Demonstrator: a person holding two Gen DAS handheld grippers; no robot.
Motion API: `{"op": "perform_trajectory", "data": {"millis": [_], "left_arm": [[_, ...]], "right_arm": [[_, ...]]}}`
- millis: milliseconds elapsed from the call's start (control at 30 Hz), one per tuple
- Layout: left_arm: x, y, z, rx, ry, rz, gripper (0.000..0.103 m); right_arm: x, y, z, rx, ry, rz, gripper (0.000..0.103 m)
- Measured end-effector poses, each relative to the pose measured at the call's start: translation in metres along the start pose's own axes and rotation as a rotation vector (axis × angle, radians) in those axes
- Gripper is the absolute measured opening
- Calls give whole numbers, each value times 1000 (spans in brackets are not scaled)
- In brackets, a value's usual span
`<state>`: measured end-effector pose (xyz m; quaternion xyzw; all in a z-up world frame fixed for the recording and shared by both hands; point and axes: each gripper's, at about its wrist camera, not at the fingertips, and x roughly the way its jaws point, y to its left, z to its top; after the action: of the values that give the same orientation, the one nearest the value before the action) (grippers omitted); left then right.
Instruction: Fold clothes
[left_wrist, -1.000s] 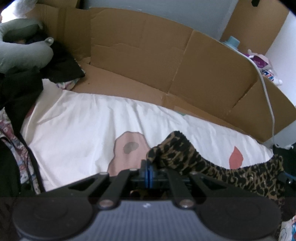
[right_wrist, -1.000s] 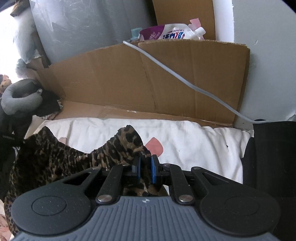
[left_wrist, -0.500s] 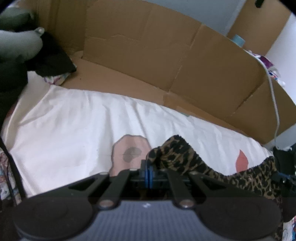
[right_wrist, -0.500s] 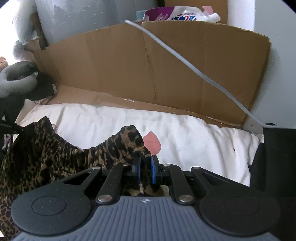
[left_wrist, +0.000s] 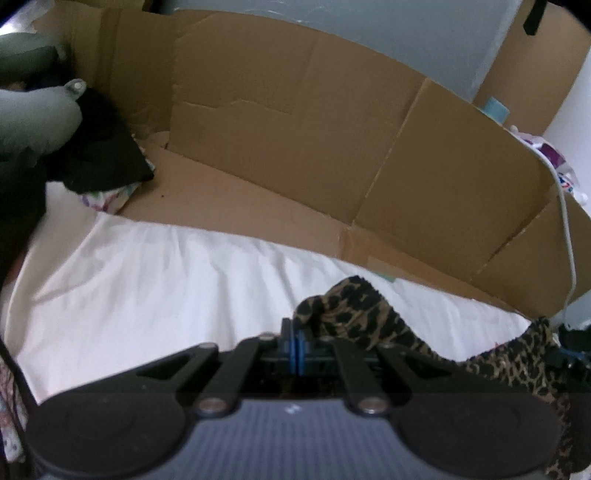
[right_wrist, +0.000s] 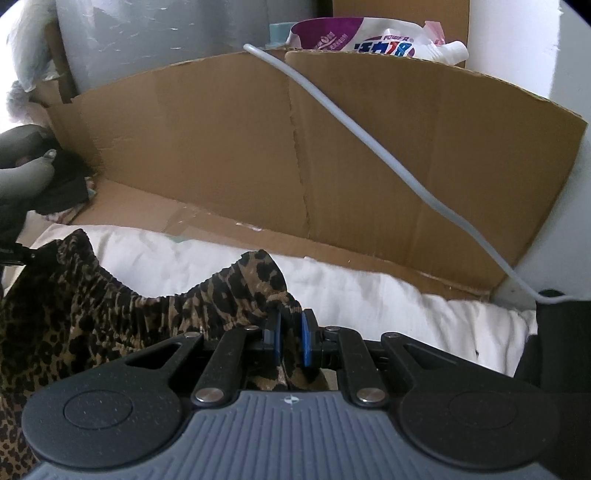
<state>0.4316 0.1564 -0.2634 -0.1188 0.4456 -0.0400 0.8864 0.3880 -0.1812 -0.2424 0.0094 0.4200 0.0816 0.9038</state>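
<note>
A leopard-print garment (left_wrist: 354, 314) hangs stretched between my two grippers above a white sheet (left_wrist: 166, 269). My left gripper (left_wrist: 296, 345) is shut on one corner of its gathered edge, and the cloth runs off to the right. In the right wrist view the same leopard-print garment (right_wrist: 147, 314) sags to the left, and my right gripper (right_wrist: 291, 332) is shut on its other corner, a bunch of cloth pinched between the blue pads (right_wrist: 306, 332).
Folded cardboard (left_wrist: 295, 147) walls the far side of the sheet; a grey cable (right_wrist: 369, 147) runs across it. Dark clothes and a grey cushion (left_wrist: 33, 110) lie far left. A detergent pouch (right_wrist: 369, 40) sits behind the cardboard. Something black (right_wrist: 561, 350) lies at right.
Both grippers have moved forward toward the cardboard and sunk a little, carrying the garment. The pink print on the sheet has slipped out of the left wrist view.
</note>
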Motion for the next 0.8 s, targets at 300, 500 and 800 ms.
{"op": "perform_trajectory", "data": {"millis": [300, 500, 800], "left_arm": [[24, 4, 3, -20, 53, 62, 16], [-1, 3, -9, 50, 54, 103, 39], [-73, 8, -42, 32, 81, 7, 43]], "right_arm": [[22, -7, 1, 24, 40, 8, 35], [0, -26, -5, 35, 9, 32, 48], [-60, -45, -32, 90, -4, 145, 48]]}}
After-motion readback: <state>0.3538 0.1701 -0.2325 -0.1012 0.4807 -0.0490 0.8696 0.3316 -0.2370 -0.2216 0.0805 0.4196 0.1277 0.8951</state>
